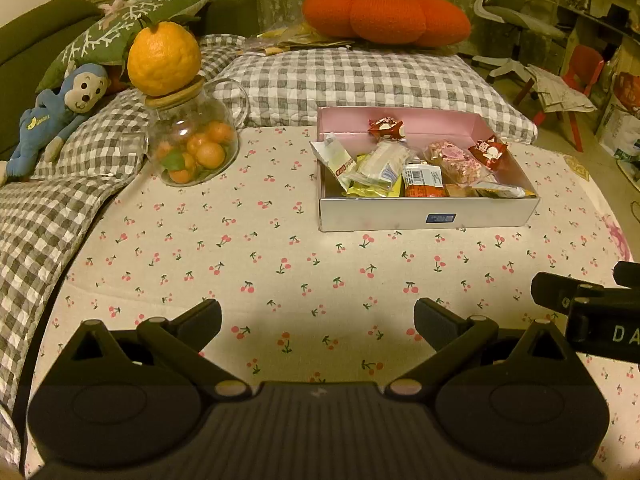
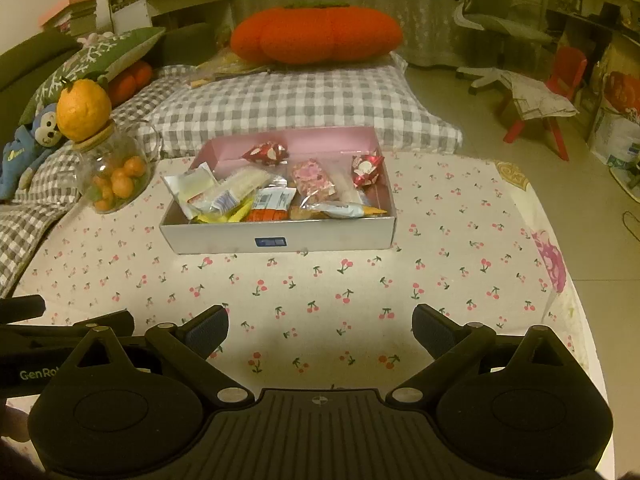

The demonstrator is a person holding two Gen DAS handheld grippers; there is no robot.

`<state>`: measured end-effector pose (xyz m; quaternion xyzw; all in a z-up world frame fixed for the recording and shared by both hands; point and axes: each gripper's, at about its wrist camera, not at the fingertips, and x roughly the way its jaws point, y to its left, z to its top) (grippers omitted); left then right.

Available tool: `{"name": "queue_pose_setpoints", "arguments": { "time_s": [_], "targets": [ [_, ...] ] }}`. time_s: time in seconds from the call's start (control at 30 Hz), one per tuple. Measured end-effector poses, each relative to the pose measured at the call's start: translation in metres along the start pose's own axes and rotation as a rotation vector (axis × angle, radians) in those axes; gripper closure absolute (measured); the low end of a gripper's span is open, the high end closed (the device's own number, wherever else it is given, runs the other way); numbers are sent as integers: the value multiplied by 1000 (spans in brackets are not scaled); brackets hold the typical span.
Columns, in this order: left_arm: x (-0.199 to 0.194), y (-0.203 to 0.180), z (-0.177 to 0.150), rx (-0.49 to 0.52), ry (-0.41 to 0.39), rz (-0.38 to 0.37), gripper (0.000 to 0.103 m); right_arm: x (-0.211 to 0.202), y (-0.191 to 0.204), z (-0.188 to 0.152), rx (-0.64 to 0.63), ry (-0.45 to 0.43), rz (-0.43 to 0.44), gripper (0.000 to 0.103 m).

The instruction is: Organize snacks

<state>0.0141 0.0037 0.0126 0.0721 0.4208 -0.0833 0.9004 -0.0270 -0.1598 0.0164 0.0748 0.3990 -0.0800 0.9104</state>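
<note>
Snacks [image 1: 416, 168] in wrappers fill a shallow box [image 1: 428, 214] with a pink inside and pale outer walls, which sits on the far right part of a bench [image 1: 280, 264] covered in a cream cloth printed with small red cherries. Two red foil sweets [image 1: 386, 128] can be counted, one against the far wall and one at the right wall. Between them lies one clear packet of pink pieces [image 1: 454, 158]. To the left are two pale packets, and along the near wall sit a yellow one, an orange one and a long pale one; they overlap, so the full count cannot be told.

Left of the box, well apart from it, stands one glass jar [image 1: 192, 148] holding several small oranges. One large orange fruit [image 1: 164, 58] rests on its wooden lid. Beyond the bench lie grey checked cushions, one big red pumpkin-shaped cushion [image 1: 384, 14] at the far side, and one blue toy monkey [image 1: 56, 116] at the far left.

The left gripper [image 1: 318, 320] hovers over the near edge of the bench, its two fingers spread wide with nothing between them. The right gripper [image 2: 320, 326] is just beside it on the right, also spread wide and holding nothing. Both are well short of the box.
</note>
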Motion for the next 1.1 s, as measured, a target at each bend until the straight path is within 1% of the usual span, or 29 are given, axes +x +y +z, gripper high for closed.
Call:
{"name": "queue_pose_setpoints", "arguments": {
  "time_s": [0.5, 1.1],
  "targets": [
    [2, 0, -1, -6, 20, -17, 0, 2, -2, -2, 5, 3, -4, 3],
    [1, 1, -2, -6, 25, -41, 1, 7, 0, -4, 1, 14, -25, 3]
  ]
}}
